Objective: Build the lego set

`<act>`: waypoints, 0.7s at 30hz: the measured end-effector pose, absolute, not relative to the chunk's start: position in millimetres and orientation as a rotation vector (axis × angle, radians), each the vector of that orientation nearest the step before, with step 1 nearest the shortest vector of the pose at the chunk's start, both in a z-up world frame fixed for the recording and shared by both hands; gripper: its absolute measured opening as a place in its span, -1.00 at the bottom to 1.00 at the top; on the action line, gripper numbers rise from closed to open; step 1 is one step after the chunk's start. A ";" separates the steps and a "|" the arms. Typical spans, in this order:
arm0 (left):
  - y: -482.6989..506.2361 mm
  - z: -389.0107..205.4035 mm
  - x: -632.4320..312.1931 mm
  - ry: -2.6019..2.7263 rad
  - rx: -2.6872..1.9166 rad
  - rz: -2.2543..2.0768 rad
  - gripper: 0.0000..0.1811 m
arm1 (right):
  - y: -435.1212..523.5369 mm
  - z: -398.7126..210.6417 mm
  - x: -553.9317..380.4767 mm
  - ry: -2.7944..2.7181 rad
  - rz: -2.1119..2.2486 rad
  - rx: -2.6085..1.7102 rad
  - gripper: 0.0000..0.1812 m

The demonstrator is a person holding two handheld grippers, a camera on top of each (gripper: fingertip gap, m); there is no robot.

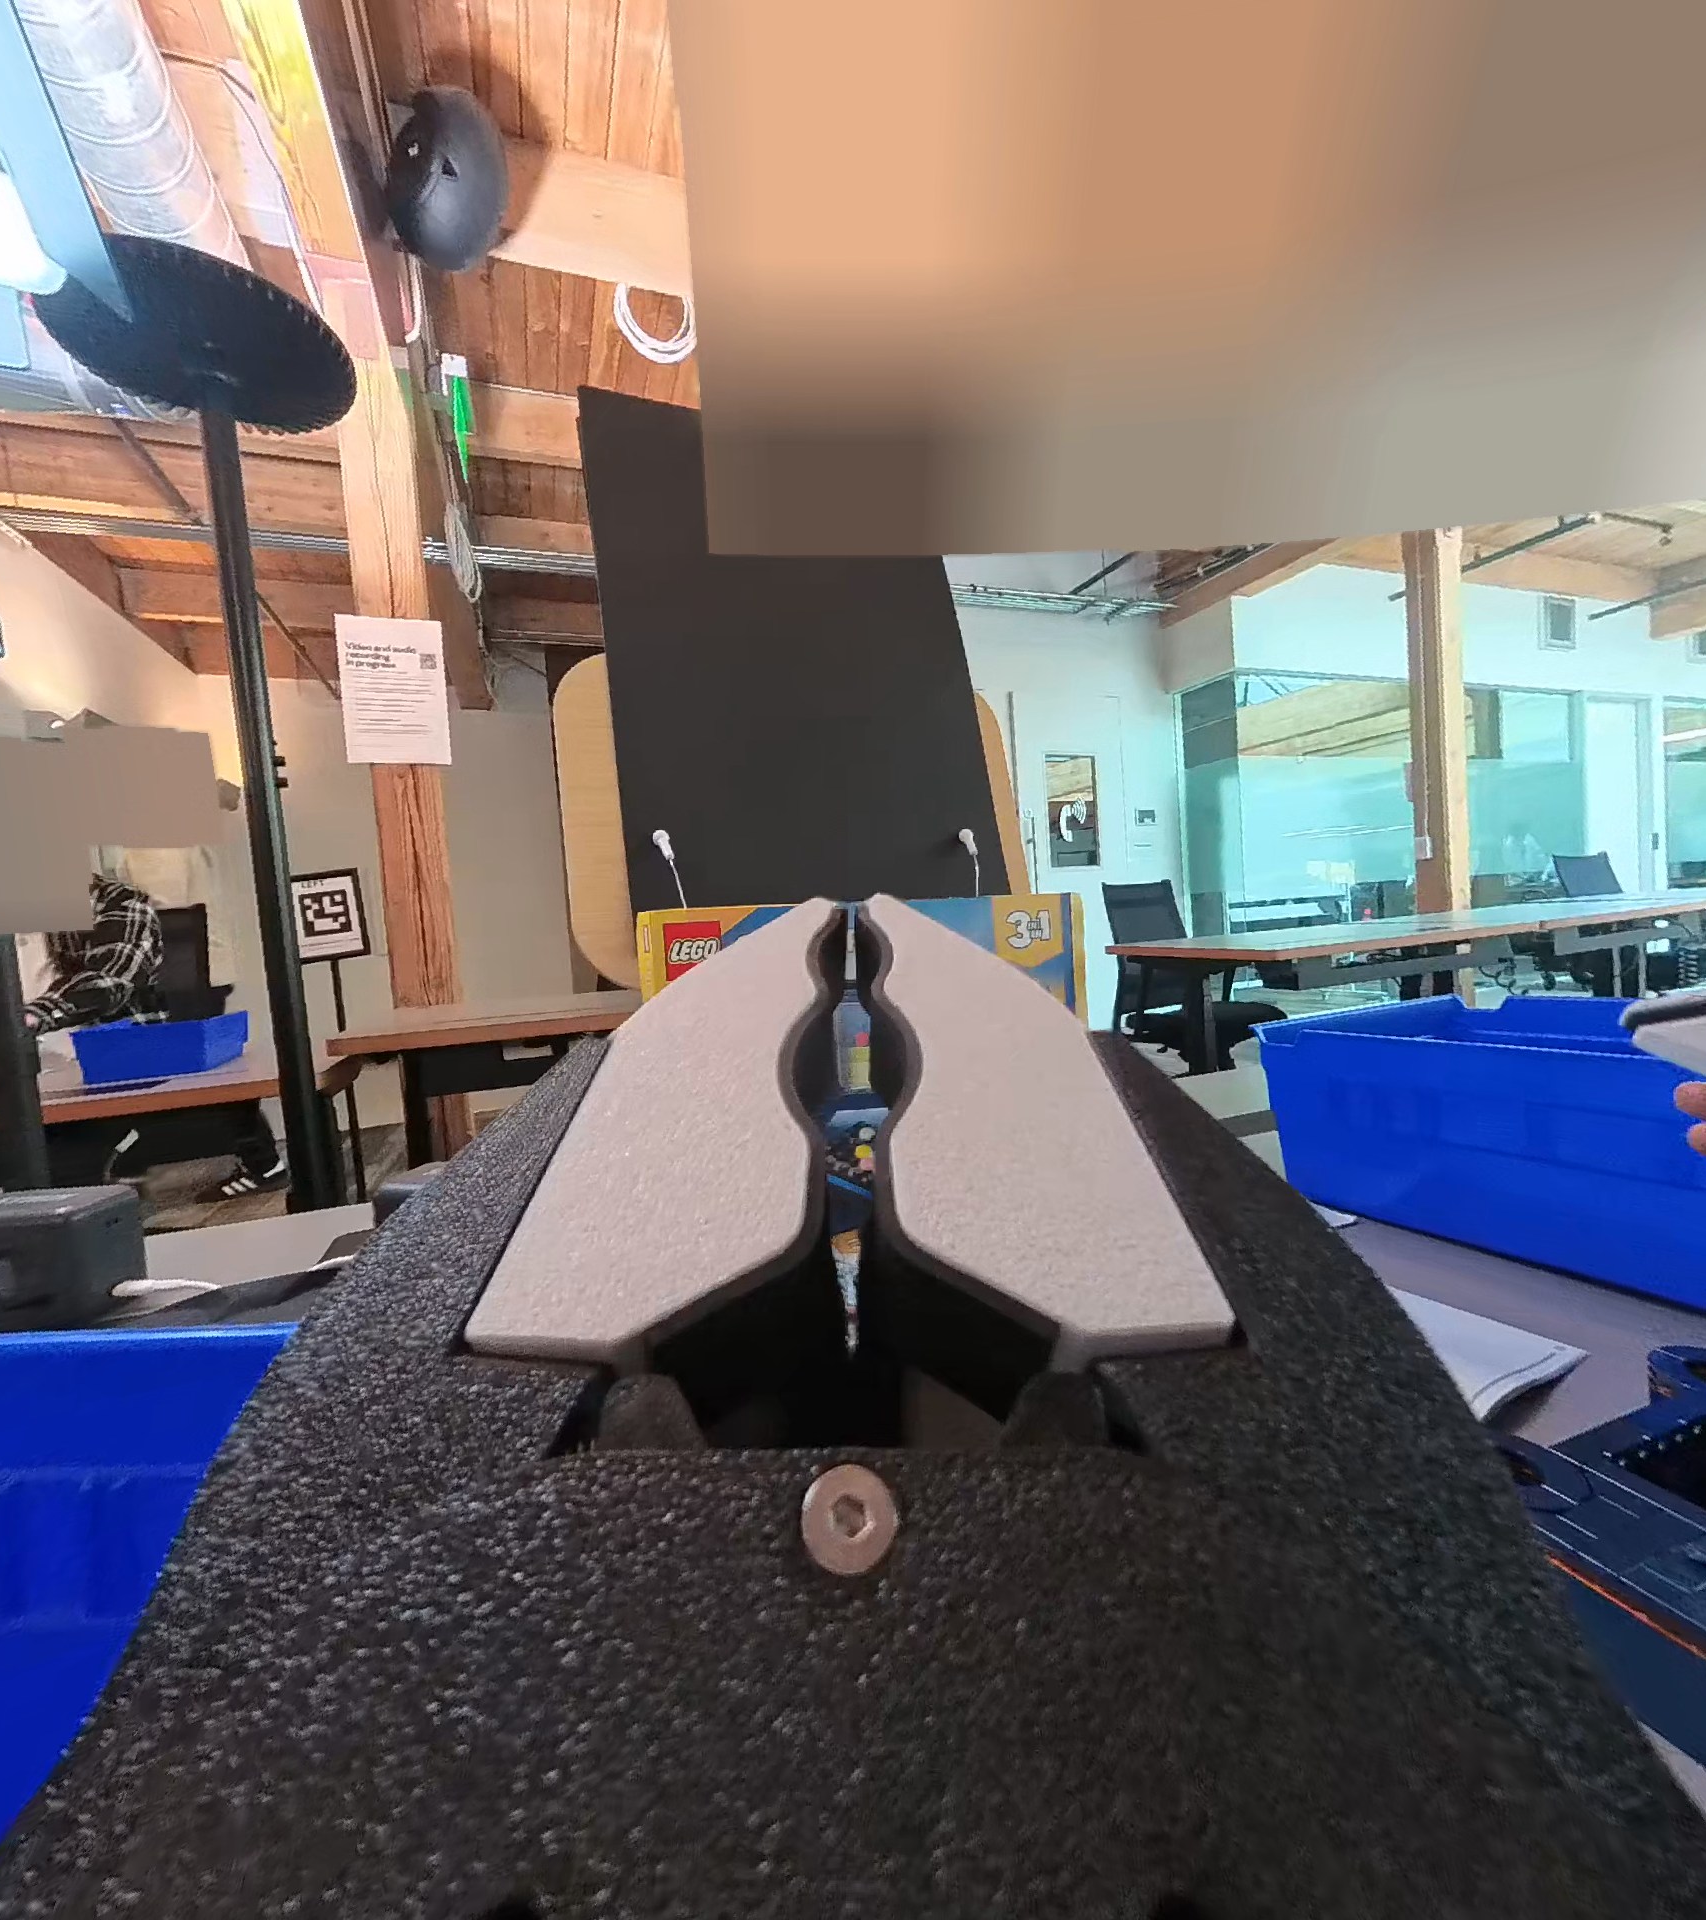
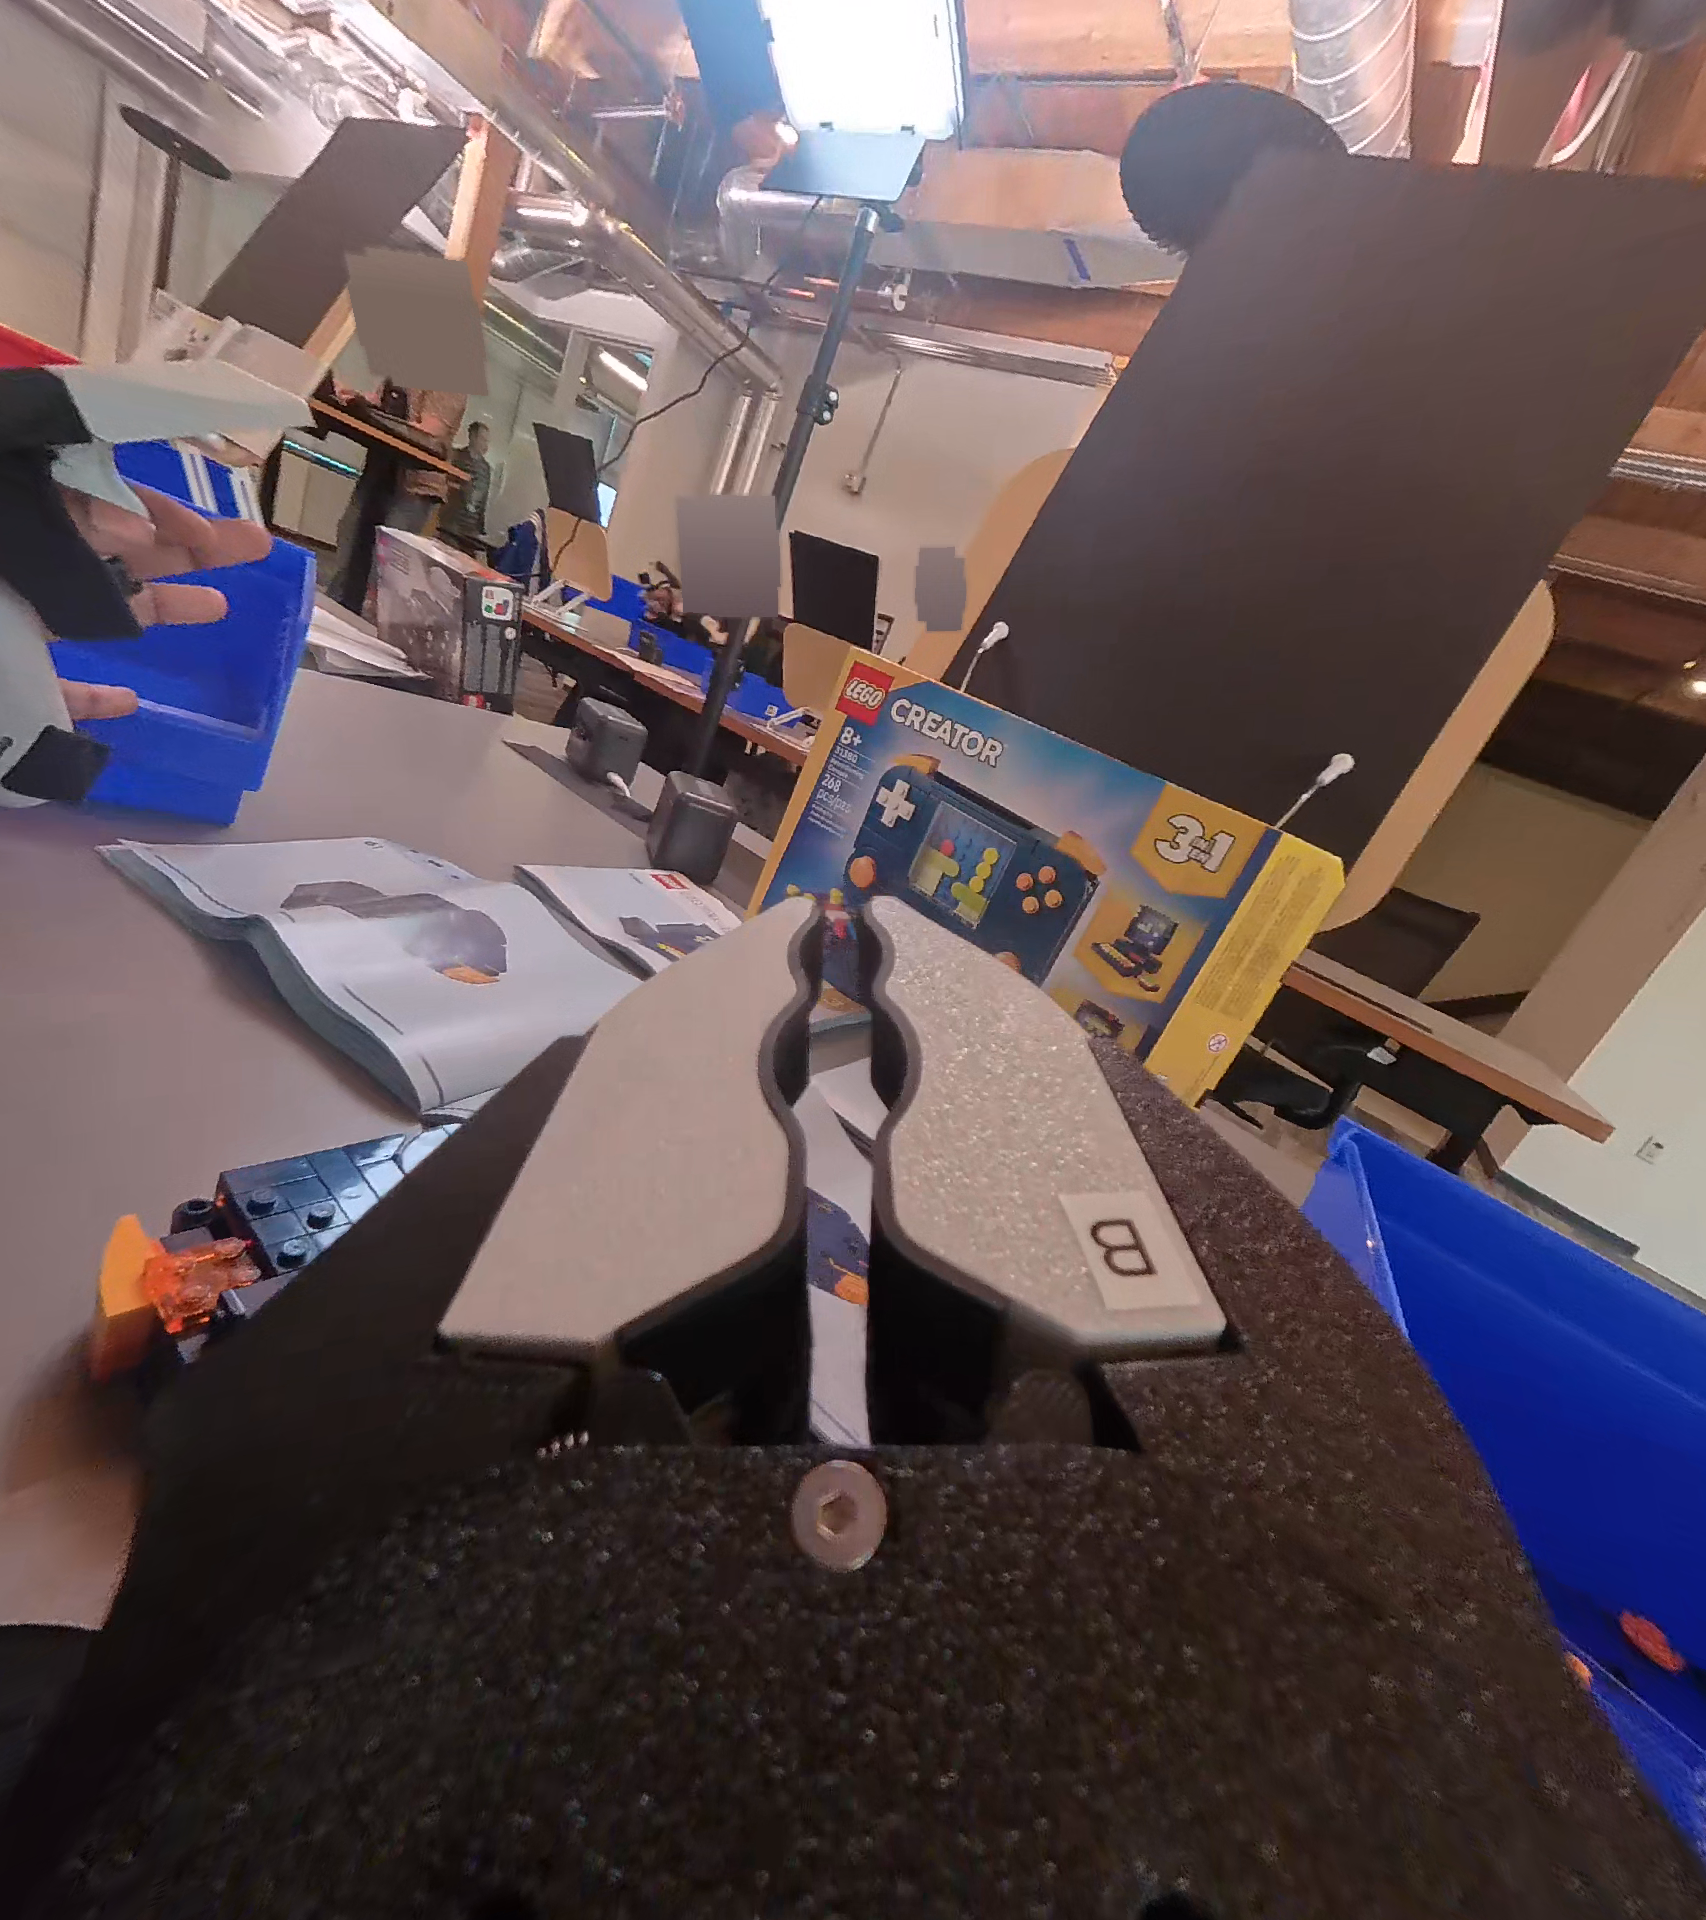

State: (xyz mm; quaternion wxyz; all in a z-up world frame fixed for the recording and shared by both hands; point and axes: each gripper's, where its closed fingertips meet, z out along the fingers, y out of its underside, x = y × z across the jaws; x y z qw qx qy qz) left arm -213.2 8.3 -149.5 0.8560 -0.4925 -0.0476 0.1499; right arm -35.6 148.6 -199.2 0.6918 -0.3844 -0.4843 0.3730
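Both grippers hang clenched on nothing: the left gripper (image 1: pixel 851 920) and right gripper (image 2: pixel 841 914) each aim at the set's box (image 2: pixel 1057 883), propped upright at 12 o'clock, probably as a picture to build from. A part-built dark blue model (image 2: pixel 298 1216) lies at 9 o'clock of the right gripper, open instruction booklets (image 2: pixel 361 945) beyond it. Blue bins (image 2: pixel 1597 1382) wall the table at 3 and 10 o'clock, leaving bare grey tabletop (image 2: pixel 153 1091) for working.

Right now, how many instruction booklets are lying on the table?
2. An open booklet lies flat left of centre in the right wrist view; a smaller booklet lies just right of it, by the toy box. The gripper may hide more.
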 end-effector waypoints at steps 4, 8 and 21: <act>1.6 -147.4 -219.4 -0.140 -1.011 0.343 -0.96 | 151.8 -198.8 -34.8 -1.063 0.839 -0.873 -0.91; -7.2 -151.0 -236.0 -0.242 -1.009 0.388 -0.95 | 158.5 -201.9 -35.5 -1.055 0.798 -0.903 -0.82; -5.7 -157.4 -240.4 -0.266 -1.046 0.396 -0.94 | 181.2 -205.3 -30.4 -0.972 0.733 -1.002 -0.50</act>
